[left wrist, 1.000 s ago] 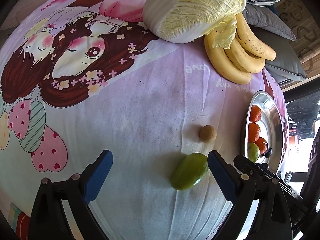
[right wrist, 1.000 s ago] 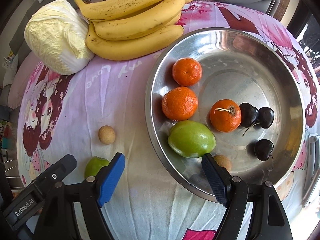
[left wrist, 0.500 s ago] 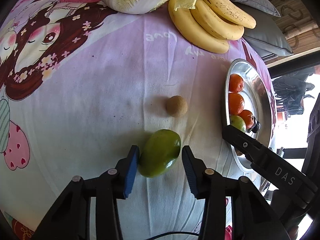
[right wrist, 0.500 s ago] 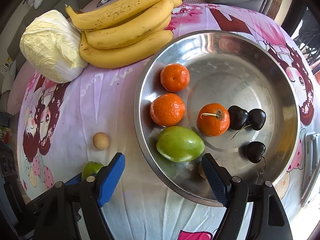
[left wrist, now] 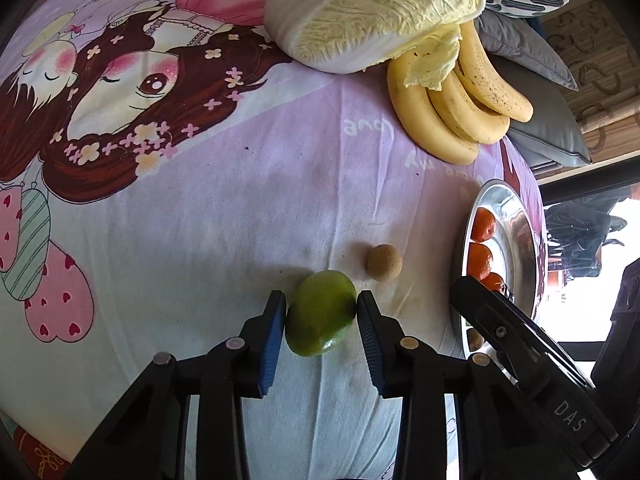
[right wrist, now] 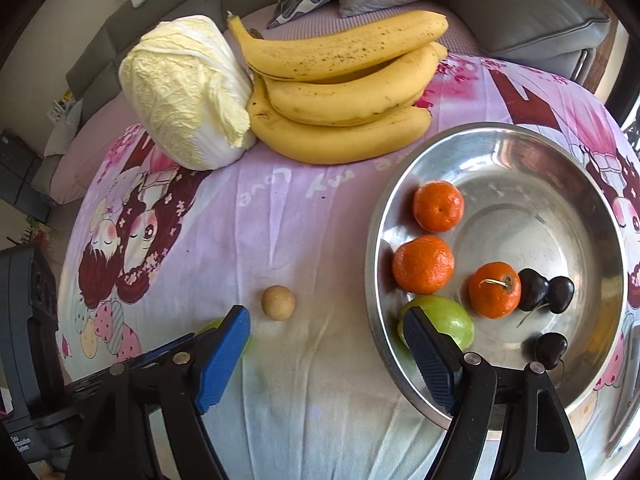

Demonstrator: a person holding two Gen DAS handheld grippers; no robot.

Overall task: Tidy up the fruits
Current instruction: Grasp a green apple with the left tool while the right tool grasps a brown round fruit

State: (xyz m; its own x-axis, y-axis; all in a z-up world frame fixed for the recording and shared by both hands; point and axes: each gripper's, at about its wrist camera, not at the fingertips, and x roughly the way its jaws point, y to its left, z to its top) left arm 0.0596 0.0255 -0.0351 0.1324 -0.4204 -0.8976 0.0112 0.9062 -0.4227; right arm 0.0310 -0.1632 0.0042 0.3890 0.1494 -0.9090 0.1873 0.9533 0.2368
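Note:
My left gripper (left wrist: 321, 312) is shut on a green mango (left wrist: 320, 312); both blue pads touch its sides, and it seems slightly off the pink cloth. A small round tan fruit (left wrist: 384, 262) lies just beyond it, also in the right wrist view (right wrist: 279, 302). My right gripper (right wrist: 326, 342) is open and empty above the cloth, beside the steel bowl (right wrist: 560, 152). The bowl holds three oranges (right wrist: 423, 264), a second green mango (right wrist: 448, 320) and dark cherries (right wrist: 546, 290). The held mango shows only as a sliver behind my right gripper's left pad.
A bunch of bananas (right wrist: 344, 88) and a napa cabbage (right wrist: 184, 92) lie at the far side of the cloth, with grey cushions (right wrist: 520, 12) behind. The bowl's rim (left wrist: 464, 240) is at the right in the left wrist view.
My left gripper closed fully onto the green mango and pulled back, widening the view. My right gripper moved back and left, away from the bowl.

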